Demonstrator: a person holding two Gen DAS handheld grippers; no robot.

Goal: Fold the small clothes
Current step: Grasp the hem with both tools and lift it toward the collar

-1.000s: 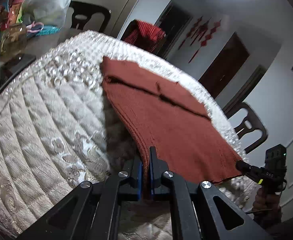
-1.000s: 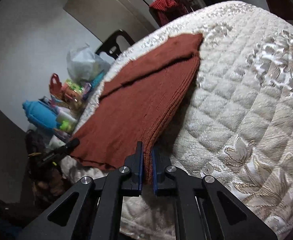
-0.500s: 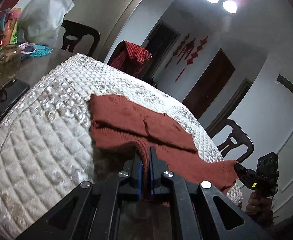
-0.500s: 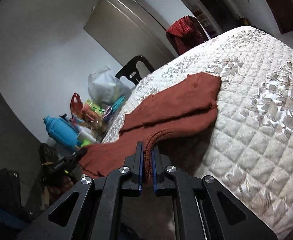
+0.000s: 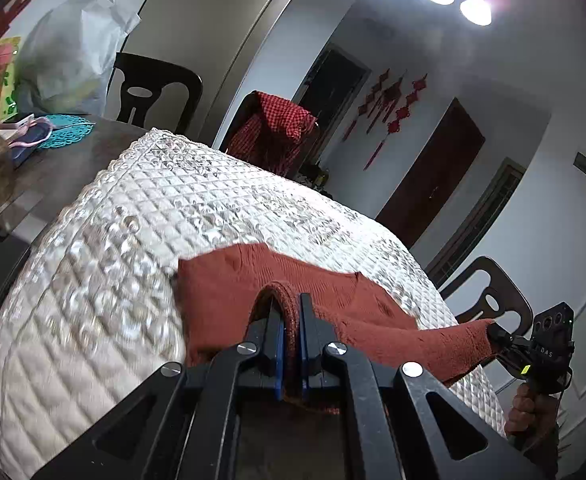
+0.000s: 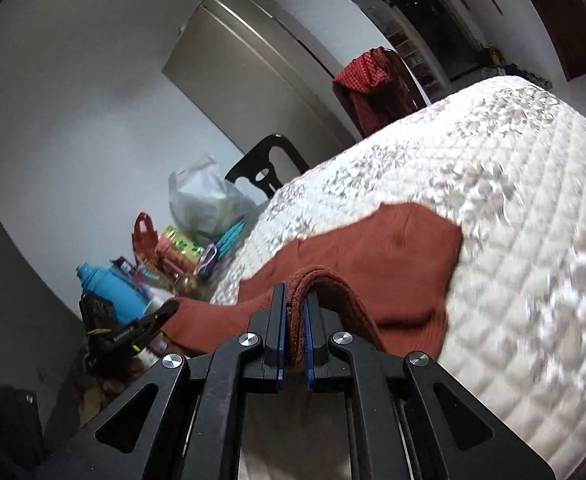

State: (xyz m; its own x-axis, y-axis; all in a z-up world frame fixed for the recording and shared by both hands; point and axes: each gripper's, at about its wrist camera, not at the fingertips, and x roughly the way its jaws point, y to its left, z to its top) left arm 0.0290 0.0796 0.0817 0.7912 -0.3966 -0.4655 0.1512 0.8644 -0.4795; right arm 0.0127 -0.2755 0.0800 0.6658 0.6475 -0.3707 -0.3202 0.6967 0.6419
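Note:
A rust-red knitted garment lies on the white quilted cover and shows in the right wrist view too. My left gripper is shut on one near corner of the garment, the edge bulging up between the jaws. My right gripper is shut on the other near corner. Both corners are lifted above the cover, and the near part curls over the far part that rests flat. The right gripper shows at the right of the left wrist view; the left gripper shows at the left of the right wrist view.
A table left of the cover holds a plastic bag, a blue bottle and other clutter. Black chairs stand around, one draped with a red checked cloth. The cover extends far and to the right.
Both grippers have risen and moved forward with the near edge of the garment. The flat garment now curls over itself, and less of it lies spread on the cover.

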